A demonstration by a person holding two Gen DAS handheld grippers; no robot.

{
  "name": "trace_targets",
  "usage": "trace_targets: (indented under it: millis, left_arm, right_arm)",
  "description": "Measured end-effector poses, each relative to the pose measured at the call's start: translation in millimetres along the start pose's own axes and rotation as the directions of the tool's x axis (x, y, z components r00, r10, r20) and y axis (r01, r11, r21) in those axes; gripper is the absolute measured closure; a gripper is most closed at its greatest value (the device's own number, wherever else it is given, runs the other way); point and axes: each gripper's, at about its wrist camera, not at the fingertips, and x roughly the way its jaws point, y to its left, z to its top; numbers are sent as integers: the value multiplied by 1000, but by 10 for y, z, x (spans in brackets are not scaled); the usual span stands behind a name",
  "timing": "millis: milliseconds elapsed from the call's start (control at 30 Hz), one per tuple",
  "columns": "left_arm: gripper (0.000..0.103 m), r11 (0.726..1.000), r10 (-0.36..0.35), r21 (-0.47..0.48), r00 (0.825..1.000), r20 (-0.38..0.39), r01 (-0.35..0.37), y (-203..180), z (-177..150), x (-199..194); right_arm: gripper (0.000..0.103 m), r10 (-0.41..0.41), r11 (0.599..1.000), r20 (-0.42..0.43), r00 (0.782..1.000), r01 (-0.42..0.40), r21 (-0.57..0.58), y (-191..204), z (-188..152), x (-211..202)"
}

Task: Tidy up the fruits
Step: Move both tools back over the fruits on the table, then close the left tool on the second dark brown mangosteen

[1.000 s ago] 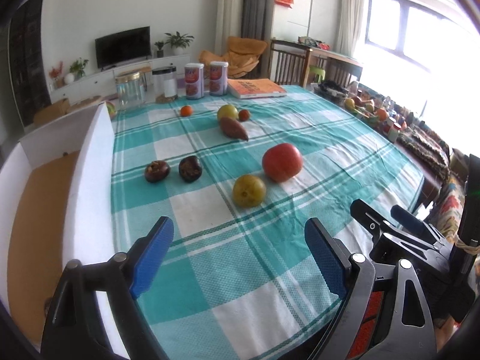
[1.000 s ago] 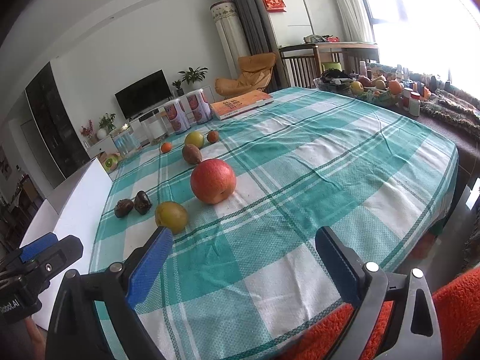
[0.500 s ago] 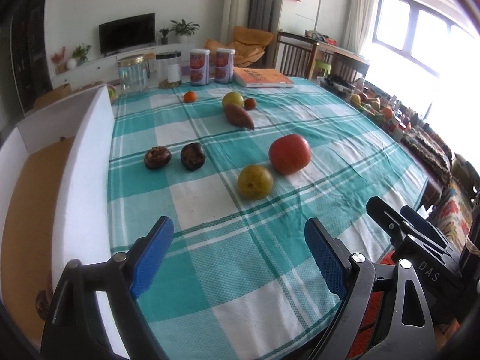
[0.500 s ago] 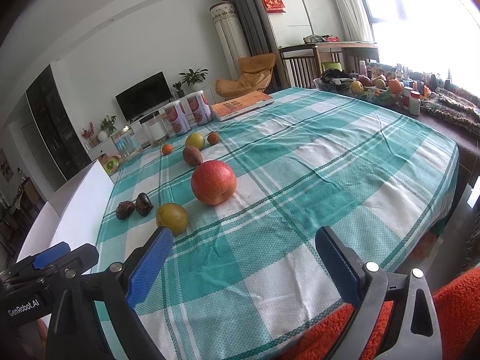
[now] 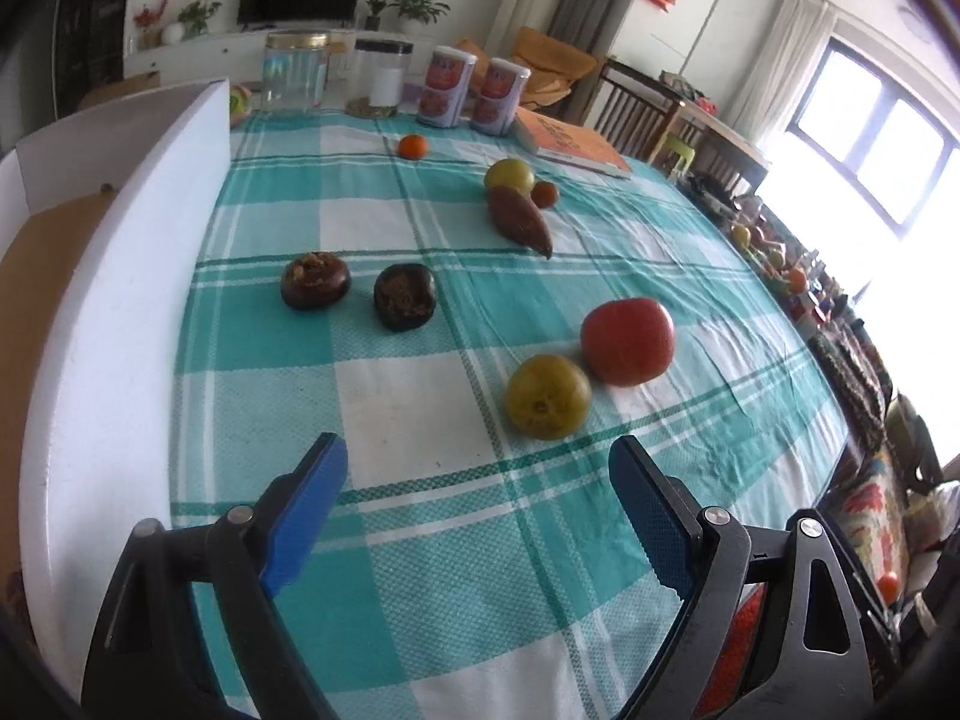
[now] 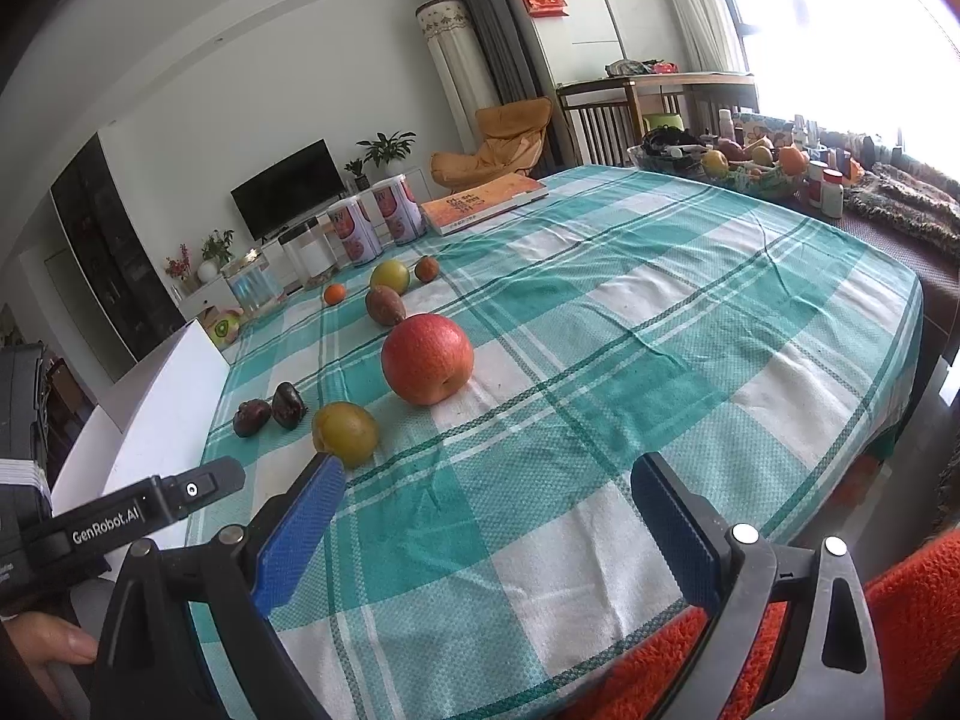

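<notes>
Change in left view: the left tongs (image 5: 474,468) now sit closer and lower over the table (image 5: 390,378) than a second ago; the fruits loom larger, and the two dark fruits (image 5: 360,291) and the yellow-green fruit (image 5: 546,396) lie just ahead of the tips.
Change in right view: almost none; the right tongs (image 6: 486,492) hang at the near edge of the table as they did a second ago, while the left unit has slid further into the lower left corner of this view.
Left tongs: spread wide, nothing between the blue pads.
Right tongs: spread wide, empty as well.
Fruits: all on the checked cloth. The yellow-green fruit lies nearest, with the big red fruit (image 5: 627,339) just behind it to the right, close or touching. The dark pair lies toward the white box (image 5: 126,300). Farther back are the long brown fruit (image 5: 519,219), a yellow fruit (image 5: 509,175), a small red-brown fruit (image 5: 545,194) and a small orange fruit (image 5: 413,146).
Box: stands along the left edge of the table; the brown floor that shows is bare, and its near end is hidden.
Meaning for the task: sorting seems to be at its start, since no fruit is lifted yet; the advance suggests a first pick by the left side, probably the yellow-green fruit or one of the dark pair.
Risk: round fruits may roll if nudged off-centre.
</notes>
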Motion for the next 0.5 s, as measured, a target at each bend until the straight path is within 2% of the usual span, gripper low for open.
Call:
trace_targets:
  millis: [67,133,267,367,467,500]
  left_arm:
    - [13,995,8,-104,1000,-6,-9,136,168,100]
    - [13,976,10,-218,1000,-11,-13,288,337,229]
    - [15,938,29,-342,996,-79,-55,531,627,576]
    - [15,915,76,-389,993,-94,-107,691,739,768]
    - [16,897,78,-423,987,-140,-131,829,796,968]
    - [22,893,78,-428,985,-153,-137,853,800,1007]
  right_arm:
    - [7,2,1000,-2,1000,-2,1,-5,-1,4]
    - [7,5,1000,-2,1000,-5,4,-21,0,3]
    - [7,12,1000,-9,1000,-12,10,-37,0,19]
    - [7,17,1000,-12,1000,-17,17,-58,0,23]
    - [7,23,999,-18,1000,-22,28,-79,0,31]
    - [7,24,999,-22,999,-24,31,-82,0,40]
